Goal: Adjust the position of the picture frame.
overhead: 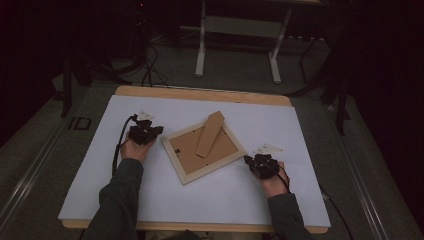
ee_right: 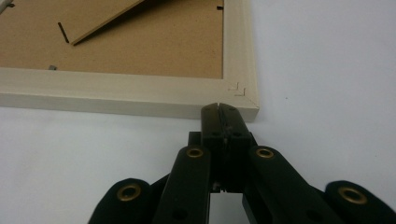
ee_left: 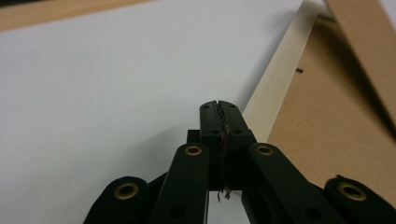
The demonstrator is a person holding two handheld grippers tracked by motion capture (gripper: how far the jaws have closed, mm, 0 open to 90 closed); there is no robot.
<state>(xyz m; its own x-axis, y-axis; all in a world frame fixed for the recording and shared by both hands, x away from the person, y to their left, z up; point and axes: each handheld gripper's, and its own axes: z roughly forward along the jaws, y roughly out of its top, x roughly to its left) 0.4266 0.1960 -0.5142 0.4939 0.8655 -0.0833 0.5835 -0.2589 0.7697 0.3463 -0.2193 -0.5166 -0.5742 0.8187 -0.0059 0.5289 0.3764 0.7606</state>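
Note:
A pale wooden picture frame [overhead: 172, 161] lies face down and turned at an angle on the white board, its brown backing [overhead: 186, 145] up and its stand flap [overhead: 210, 134] raised. My left gripper [overhead: 159, 131] is shut and empty, its tips beside the frame's left rail [ee_left: 280, 70]. My right gripper [overhead: 247, 159] is shut too, with nothing in it, and its tips are right at the frame's corner [ee_right: 240, 95]; whether they touch it I cannot tell.
The white board [overhead: 100, 160] covers a wooden table [overhead: 200, 93]. Behind the table stands a white metal stand [overhead: 239, 30] on a dark floor with cables [overhead: 150, 65]. The person's sleeves [overhead: 120, 200] enter from the bottom.

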